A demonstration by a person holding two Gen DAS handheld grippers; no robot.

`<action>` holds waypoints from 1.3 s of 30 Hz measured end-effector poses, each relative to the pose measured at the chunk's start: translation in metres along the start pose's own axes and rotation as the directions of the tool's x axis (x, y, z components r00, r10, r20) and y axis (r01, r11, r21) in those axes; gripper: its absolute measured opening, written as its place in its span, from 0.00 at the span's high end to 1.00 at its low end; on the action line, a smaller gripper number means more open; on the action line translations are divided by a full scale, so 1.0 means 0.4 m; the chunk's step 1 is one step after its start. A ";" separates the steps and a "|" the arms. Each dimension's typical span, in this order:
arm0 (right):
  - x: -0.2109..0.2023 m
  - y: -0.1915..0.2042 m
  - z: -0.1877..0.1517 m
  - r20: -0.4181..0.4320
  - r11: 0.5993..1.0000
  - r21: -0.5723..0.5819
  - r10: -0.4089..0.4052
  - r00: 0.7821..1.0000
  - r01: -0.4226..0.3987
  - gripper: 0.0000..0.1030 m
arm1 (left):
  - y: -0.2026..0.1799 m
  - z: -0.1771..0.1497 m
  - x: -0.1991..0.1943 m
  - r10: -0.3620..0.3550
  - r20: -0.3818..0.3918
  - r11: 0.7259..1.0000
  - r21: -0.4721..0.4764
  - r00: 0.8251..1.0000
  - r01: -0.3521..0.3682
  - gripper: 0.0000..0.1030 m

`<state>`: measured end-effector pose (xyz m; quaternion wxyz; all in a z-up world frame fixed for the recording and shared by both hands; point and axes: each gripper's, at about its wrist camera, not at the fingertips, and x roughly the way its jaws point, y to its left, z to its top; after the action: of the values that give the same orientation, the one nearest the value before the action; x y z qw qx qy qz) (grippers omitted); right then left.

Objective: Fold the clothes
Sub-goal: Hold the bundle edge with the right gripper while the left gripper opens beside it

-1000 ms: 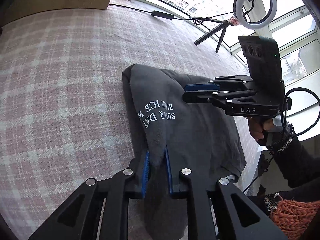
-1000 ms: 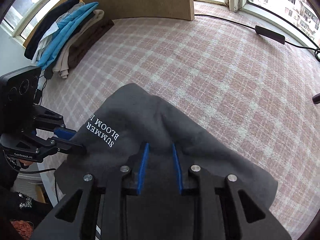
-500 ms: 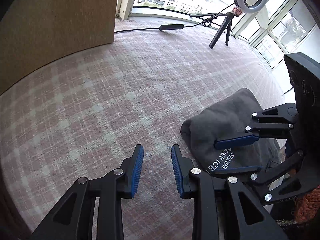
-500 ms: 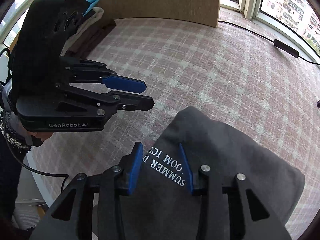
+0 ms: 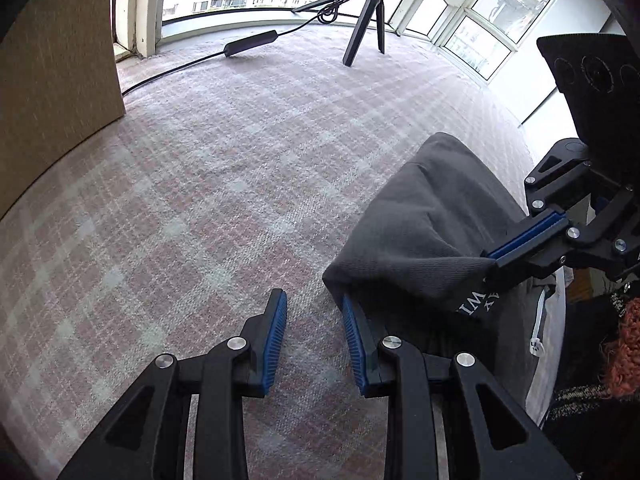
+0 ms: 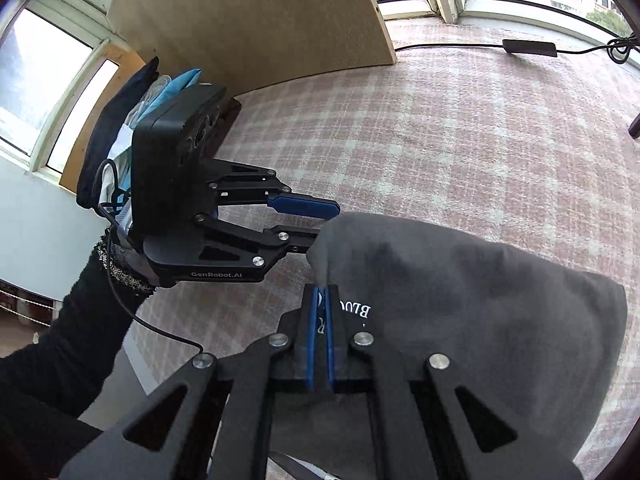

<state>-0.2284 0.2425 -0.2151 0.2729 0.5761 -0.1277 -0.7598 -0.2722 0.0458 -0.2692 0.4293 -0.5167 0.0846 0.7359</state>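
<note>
A dark grey garment (image 5: 420, 220) with white lettering lies bunched on the pink plaid cloth, at the right of the left wrist view. My left gripper (image 5: 313, 300) is open, with only plaid cloth between its fingers. Its right finger sits right against the garment's near corner. My right gripper (image 6: 322, 294) is shut on the garment's (image 6: 460, 280) raised edge near the lettering, and the fabric is pulled up into a peak. In the right wrist view the left gripper (image 6: 326, 222) stands open just left of that peak. In the left wrist view the right gripper (image 5: 490, 260) pinches the fold.
A stack of folded clothes (image 6: 132, 120) lies at the far left by a wooden board (image 6: 260, 20). A tripod (image 5: 364, 12) and a cable with a black adapter (image 5: 250, 42) stand near the windows. A sleeved arm (image 6: 80, 312) holds the left gripper.
The left gripper let go of the garment, opened and swung to its left side. The right gripper, open half a second ago, has shut on the garment's edge and lifted it.
</note>
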 end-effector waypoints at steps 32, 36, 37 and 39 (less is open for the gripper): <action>0.079 0.071 -0.156 -0.032 0.967 -0.237 0.088 0.996 -0.093 0.75 | 0.020 0.043 -0.043 0.113 0.070 0.969 -0.228 0.991 -0.095 0.64; 0.127 0.115 -0.245 -0.207 0.921 -0.345 0.112 0.972 -0.180 0.73 | -0.025 0.016 -0.103 0.101 0.084 0.973 -0.216 0.991 -0.081 0.64; 0.115 0.119 -0.262 -0.244 0.913 -0.345 0.136 0.960 -0.217 0.73 | -0.046 -0.001 -0.119 0.090 0.089 0.974 -0.216 0.992 -0.069 0.64; 0.068 0.112 -0.277 -0.231 0.915 -0.328 0.161 0.960 -0.233 0.73 | -0.095 -0.037 -0.142 0.061 0.105 0.978 -0.207 0.993 -0.038 0.64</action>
<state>-0.1166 0.2039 -0.2479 0.4586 0.5749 -0.0194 -0.6774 -0.2290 0.0298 -0.2164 0.3595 -0.5141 -0.0028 0.7787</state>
